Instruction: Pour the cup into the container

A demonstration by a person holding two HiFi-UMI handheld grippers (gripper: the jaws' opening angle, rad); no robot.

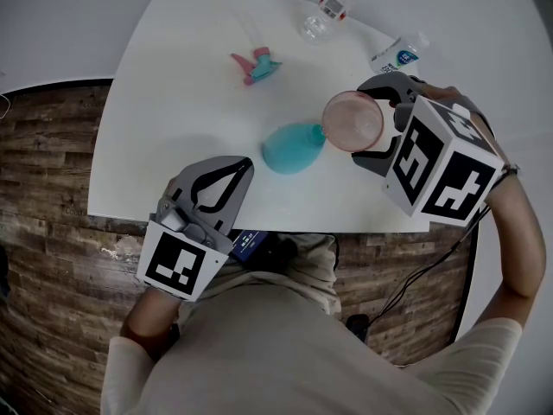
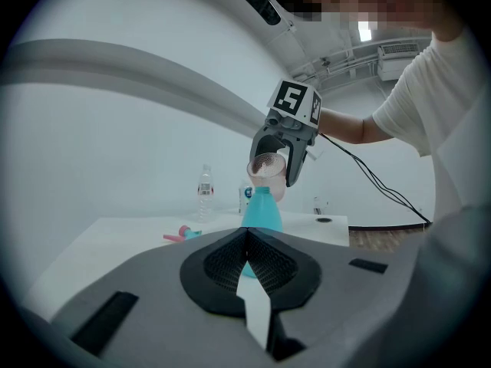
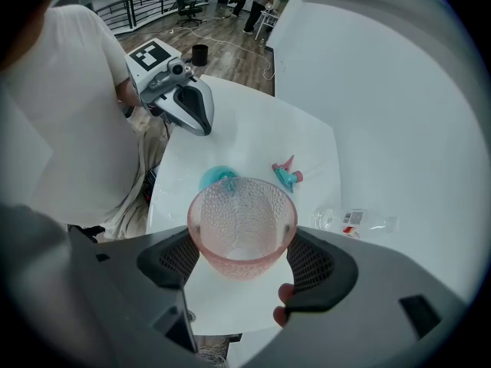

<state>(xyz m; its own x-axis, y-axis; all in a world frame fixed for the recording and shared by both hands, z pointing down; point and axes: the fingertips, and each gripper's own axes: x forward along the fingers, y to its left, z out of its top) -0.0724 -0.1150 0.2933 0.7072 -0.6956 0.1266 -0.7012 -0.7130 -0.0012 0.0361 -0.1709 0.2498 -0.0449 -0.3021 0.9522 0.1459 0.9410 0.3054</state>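
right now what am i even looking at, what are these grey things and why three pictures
There is no robot: a person holds a hand-held claw in each hand. The head view looks down from a camera on their head. The other two views come from a camera riding on each claw. The right claw grips a pink cup, tilted just above the teal container on the white table. The left claw is shut and empty, at the table's near edge. Also on the table are a spray nozzle, a clear bottle and a second bottle.
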